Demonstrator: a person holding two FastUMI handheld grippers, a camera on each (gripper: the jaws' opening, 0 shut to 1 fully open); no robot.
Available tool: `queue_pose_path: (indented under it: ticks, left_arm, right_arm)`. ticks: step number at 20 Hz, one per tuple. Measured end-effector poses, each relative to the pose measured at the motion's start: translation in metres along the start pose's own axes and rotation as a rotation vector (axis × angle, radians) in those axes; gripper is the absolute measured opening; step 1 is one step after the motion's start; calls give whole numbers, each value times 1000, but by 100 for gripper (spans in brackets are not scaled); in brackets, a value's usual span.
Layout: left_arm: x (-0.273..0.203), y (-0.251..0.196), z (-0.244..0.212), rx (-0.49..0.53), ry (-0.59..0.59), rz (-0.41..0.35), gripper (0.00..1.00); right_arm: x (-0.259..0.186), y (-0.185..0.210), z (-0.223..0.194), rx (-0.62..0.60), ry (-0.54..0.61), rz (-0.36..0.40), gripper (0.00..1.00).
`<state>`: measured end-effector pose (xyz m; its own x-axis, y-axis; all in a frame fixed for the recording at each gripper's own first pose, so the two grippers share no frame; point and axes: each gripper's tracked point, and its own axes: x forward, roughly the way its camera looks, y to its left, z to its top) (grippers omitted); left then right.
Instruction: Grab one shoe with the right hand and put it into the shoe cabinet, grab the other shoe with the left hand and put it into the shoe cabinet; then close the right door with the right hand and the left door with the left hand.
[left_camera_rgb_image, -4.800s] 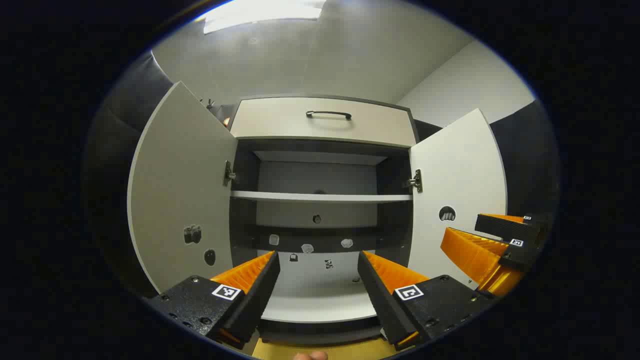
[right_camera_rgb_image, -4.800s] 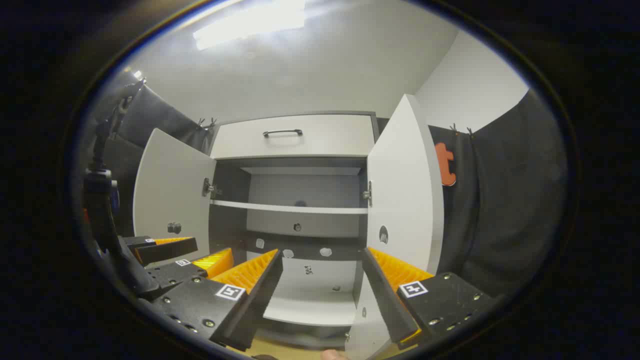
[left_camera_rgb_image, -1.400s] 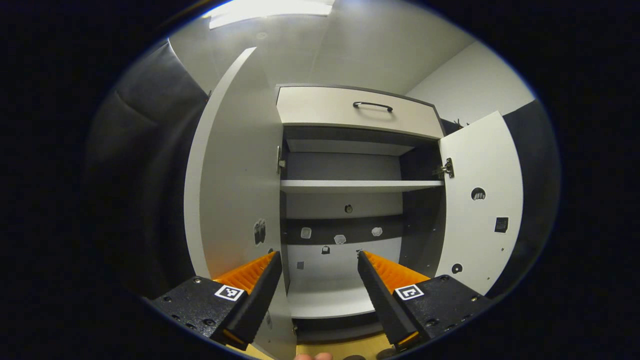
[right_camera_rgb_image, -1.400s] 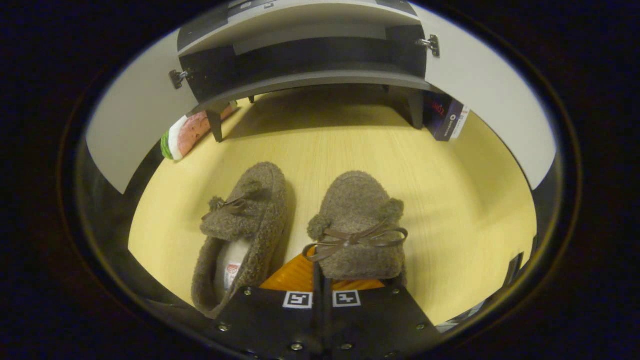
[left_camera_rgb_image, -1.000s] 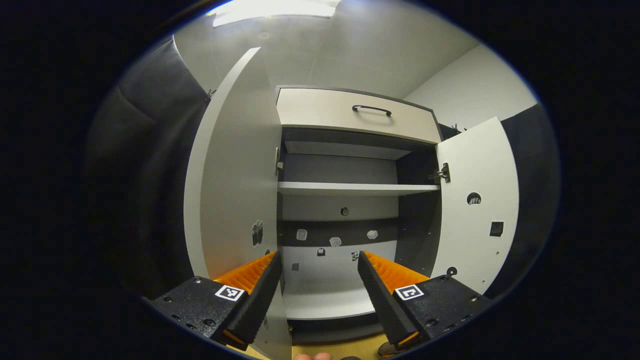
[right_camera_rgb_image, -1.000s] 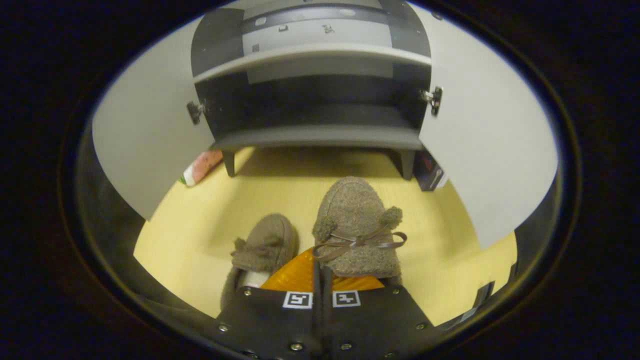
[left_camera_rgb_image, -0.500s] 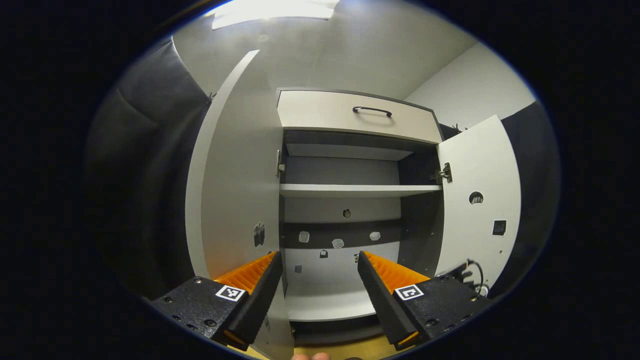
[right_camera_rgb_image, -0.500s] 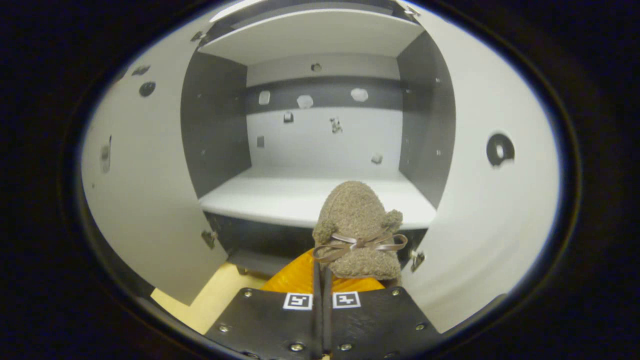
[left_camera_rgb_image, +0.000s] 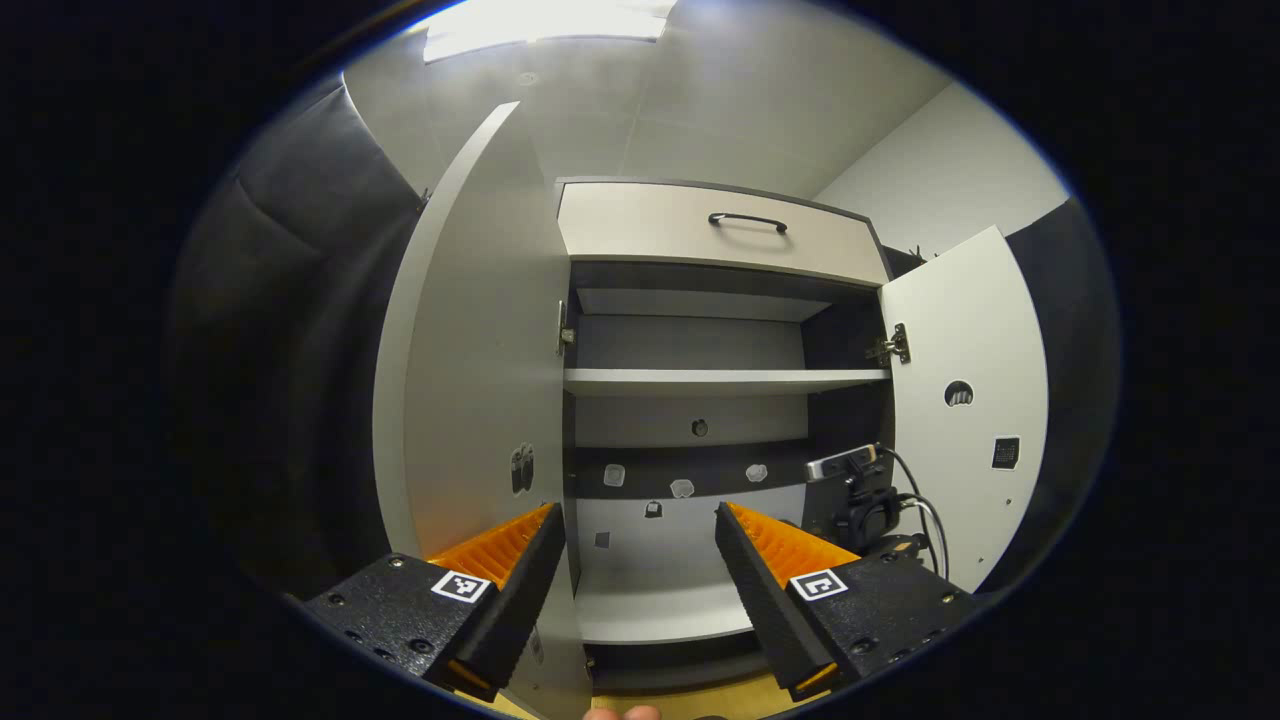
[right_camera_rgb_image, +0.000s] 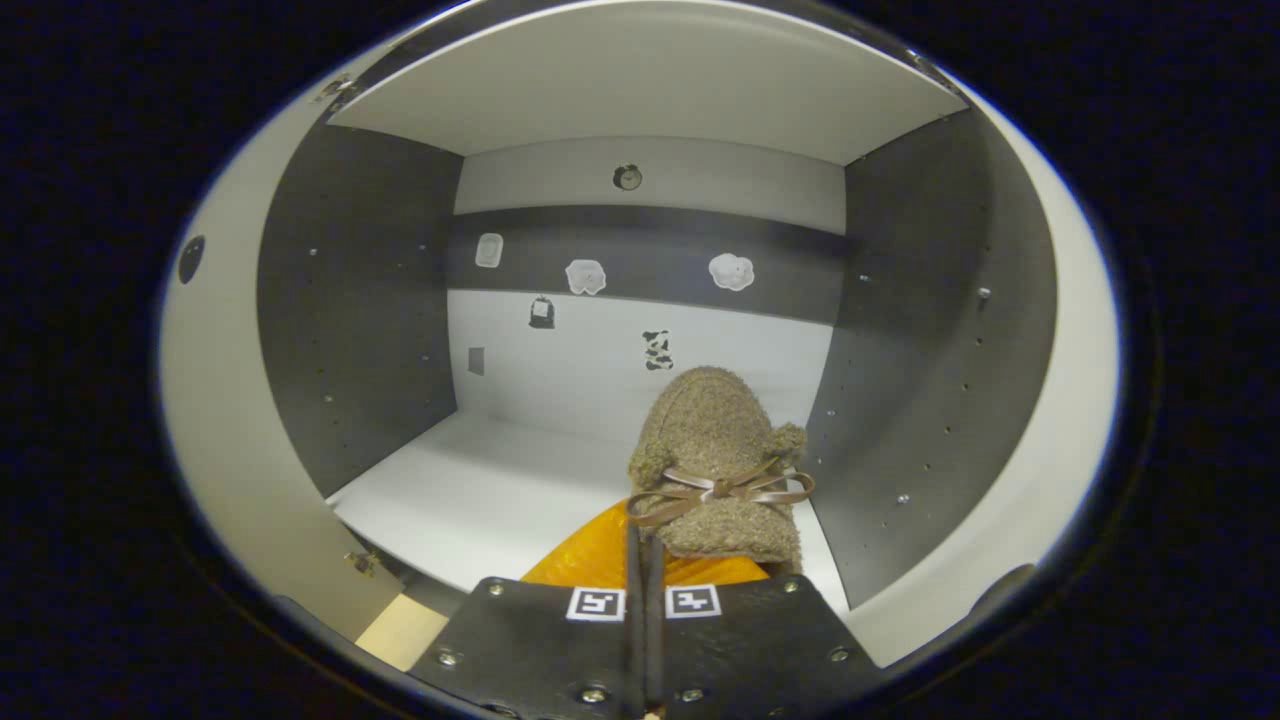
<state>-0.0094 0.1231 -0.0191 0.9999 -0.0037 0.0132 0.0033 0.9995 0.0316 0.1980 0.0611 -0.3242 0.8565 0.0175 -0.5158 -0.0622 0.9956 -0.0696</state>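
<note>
Right gripper (right_camera_rgb_image: 644, 560) clamped on shoe (right_camera_rgb_image: 715, 465) by its heel, toe over the right front of the cabinet (right_camera_rgb_image: 360, 300) bottom shelf (right_camera_rgb_image: 470, 495), near the right wall. Risk: toe snags that wall; soft heel slips. Left gripper (left_camera_rgb_image: 640, 560) wide, empty, outside

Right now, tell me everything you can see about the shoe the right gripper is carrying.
The shoe is a brown, fuzzy, fleece-like slipper with a rounded toe, a thin brown bow across its top and a small pom-pom at each side. Its toe points into the cabinet's lower compartment, above the white bottom shelf near the right inner wall. The right gripper, with its fingers closed together, holds the shoe's rear edge. Its sole and heel are hidden.
</note>
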Motion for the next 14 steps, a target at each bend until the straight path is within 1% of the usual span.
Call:
queue_pose_path:
  ticks: [3,6,11,14]
  left_arm:
    - [0,1,1,1,-5,6,93]
    - [1,2,0,5,-4,13,93]
    - [2,2,1,4,-8,20,93]
    - [1,2,1,5,-7,20,93]
  right_arm:
    - [44,-6,-11,-26,52,-29,1]
    - [73,-6,-28,-31,92,-39,1]
    - [92,1,-44,-41,122,-37,0]
    - [94,0,-49,-25,140,-42,2]
